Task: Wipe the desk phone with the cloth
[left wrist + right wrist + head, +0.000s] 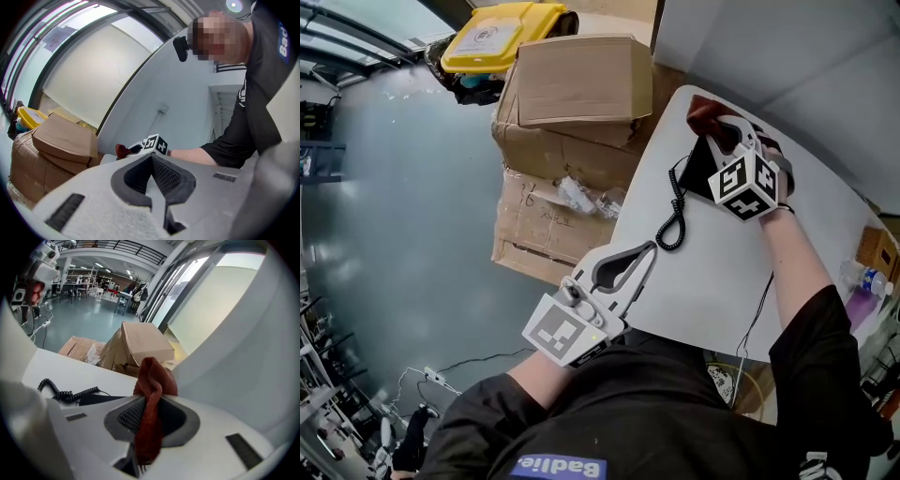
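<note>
A black desk phone (pixel 705 164) sits at the far end of the white table (pixel 694 272), its coiled cord (pixel 674 214) trailing toward me. My right gripper (pixel 724 125) is over the phone, shut on a dark red cloth (pixel 710 114). In the right gripper view the cloth (pixel 151 408) is pinched between the jaws and bunches above them, with the cord (pixel 65 392) at the left. My left gripper (pixel 649 251) rests at the table's near left edge, shut and holding nothing. In the left gripper view the right gripper's marker cube (pixel 155 144) and the cloth (pixel 123 151) appear far off.
Stacked cardboard boxes (pixel 567 141) stand against the table's left side, with a yellow bin (pixel 499 36) behind them. A thin black cable (pixel 757 314) hangs off the table's near edge. A bottle (pixel 861 277) and a box (pixel 877 248) are at the right. Blue-grey floor lies to the left.
</note>
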The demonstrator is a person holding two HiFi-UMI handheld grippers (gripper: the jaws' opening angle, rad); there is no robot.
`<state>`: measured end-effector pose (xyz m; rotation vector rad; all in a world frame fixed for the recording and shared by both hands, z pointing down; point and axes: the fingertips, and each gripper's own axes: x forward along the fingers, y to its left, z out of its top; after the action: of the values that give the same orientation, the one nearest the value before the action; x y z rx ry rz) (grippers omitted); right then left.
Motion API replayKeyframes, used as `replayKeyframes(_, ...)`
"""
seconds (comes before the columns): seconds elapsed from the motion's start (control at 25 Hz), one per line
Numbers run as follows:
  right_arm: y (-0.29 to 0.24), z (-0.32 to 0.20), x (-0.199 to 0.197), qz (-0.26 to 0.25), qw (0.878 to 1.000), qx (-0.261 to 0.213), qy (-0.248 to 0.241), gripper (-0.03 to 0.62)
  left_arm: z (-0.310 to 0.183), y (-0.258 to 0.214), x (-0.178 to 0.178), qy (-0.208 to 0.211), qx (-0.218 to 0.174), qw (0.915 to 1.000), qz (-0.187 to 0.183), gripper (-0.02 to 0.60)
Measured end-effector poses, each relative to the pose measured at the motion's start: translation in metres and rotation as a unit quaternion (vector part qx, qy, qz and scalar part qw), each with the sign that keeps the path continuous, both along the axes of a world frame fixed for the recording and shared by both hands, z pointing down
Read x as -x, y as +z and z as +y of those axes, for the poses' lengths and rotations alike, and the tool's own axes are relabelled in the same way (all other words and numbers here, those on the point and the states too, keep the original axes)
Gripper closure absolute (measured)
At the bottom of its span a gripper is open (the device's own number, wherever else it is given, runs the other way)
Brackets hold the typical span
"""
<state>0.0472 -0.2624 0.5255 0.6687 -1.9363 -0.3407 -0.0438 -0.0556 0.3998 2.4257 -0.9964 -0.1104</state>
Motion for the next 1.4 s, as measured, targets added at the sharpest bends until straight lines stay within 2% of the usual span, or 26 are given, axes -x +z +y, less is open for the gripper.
replayKeyframes(1.12,0.064,0.138,0.03,-0.041,0.996,0.082,0.006,0.511,0.047,0.006,0.001,0.026,0.003,0.9996,-0.007,0.568)
replayKeyframes(1.4,0.07,0.154,0.024,-0.068,0.992,0.1,0.035,0.511,0.056,0.006,-0.002,0.04,0.005,0.9991,-0.013,0.568)
